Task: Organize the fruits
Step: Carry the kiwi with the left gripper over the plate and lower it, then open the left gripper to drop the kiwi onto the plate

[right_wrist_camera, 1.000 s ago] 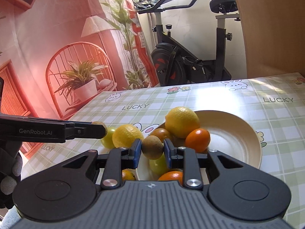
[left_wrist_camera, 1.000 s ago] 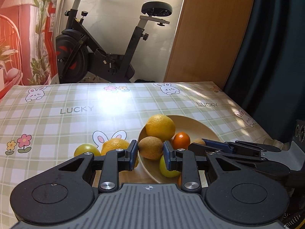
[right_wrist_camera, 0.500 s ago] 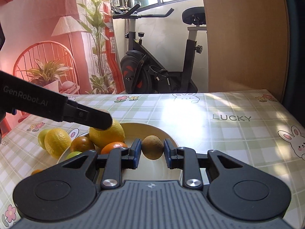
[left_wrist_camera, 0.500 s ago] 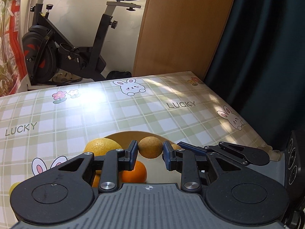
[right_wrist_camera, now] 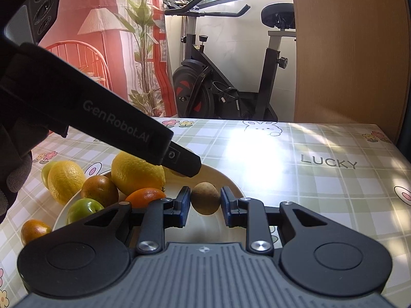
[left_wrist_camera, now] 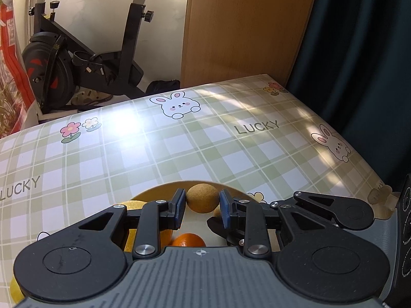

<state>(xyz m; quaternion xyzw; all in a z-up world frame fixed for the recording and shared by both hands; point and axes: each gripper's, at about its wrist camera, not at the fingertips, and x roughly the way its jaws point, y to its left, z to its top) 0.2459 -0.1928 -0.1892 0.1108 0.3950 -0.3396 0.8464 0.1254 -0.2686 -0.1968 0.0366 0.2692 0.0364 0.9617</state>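
Observation:
A brown kiwi [right_wrist_camera: 205, 198] sits in the cream bowl [right_wrist_camera: 231, 184], between the fingers of my right gripper [right_wrist_camera: 205, 206], whose jaws stand slightly apart from it. In the left wrist view a brown kiwi [left_wrist_camera: 201, 198] lies between the blue pads of my left gripper [left_wrist_camera: 201, 208], which is open with gaps on both sides. The bowl [left_wrist_camera: 154, 192] also holds a large lemon [right_wrist_camera: 137, 173], an orange [right_wrist_camera: 145, 196], a dark orange [right_wrist_camera: 100, 190] and a green fruit [right_wrist_camera: 83, 209]. A lemon [right_wrist_camera: 65, 179] and a small orange [right_wrist_camera: 34, 231] lie on the table left of the bowl.
The checked tablecloth [left_wrist_camera: 179, 148] covers the table, whose right edge runs beside a dark curtain [left_wrist_camera: 359, 51]. An exercise bike [right_wrist_camera: 226, 82] and a wooden panel [left_wrist_camera: 244, 25] stand beyond the far edge. The left gripper's body [right_wrist_camera: 90, 113] crosses over the bowl's left side.
Both grippers swung right over the bowl. The right gripper's jaws have opened off the kiwi, which now rests in the bowl. The left gripper stays open.

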